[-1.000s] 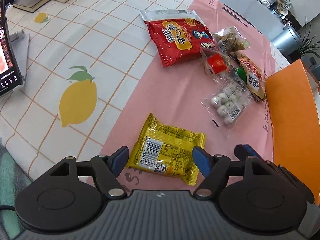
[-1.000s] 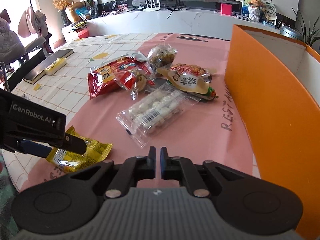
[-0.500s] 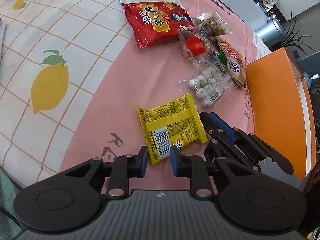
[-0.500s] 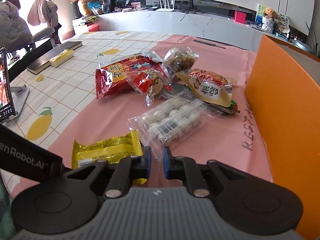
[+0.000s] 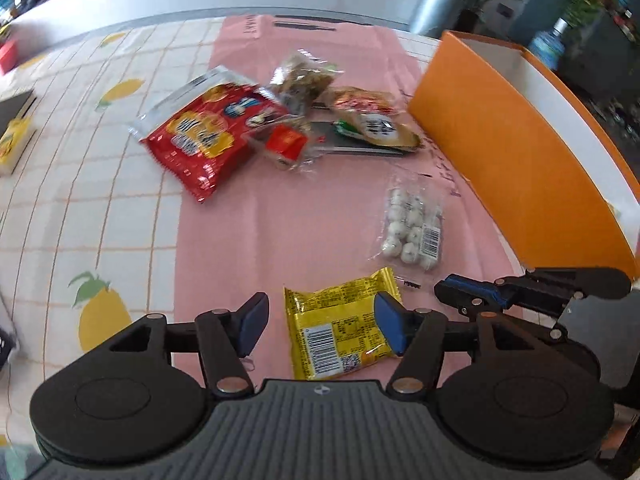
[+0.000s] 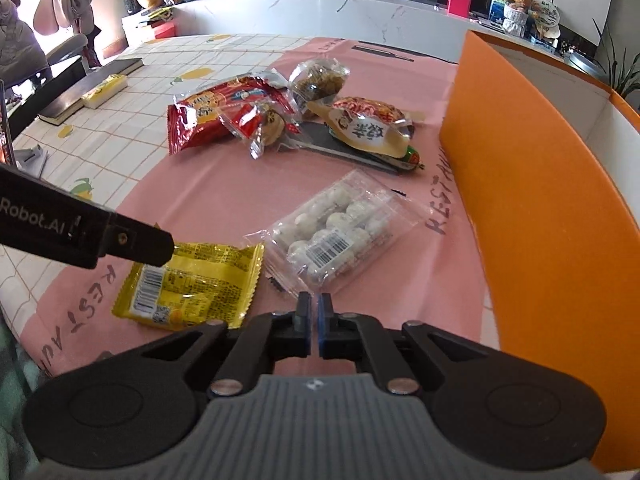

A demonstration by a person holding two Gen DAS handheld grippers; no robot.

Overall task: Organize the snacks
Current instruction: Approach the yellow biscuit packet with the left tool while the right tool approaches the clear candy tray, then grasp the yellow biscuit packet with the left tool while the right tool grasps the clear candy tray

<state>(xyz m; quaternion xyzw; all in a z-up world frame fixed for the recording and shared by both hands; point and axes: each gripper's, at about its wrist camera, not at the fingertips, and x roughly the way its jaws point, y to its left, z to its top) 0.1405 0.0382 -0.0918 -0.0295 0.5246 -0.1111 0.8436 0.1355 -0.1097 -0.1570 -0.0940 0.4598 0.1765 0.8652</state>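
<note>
Both wrist cams low, facing snacks (image 5: 304, 132)

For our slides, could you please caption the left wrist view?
Open left gripper poised over a yellow snack packet, orange box at right.

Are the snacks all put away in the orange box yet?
Not yet. All the snacks in view lie on the table outside the orange box. Nothing is held: the left hand-held gripper is open around the yellow packet, and the right hand-held gripper is shut, empty. Every snack remains to sort.
</note>
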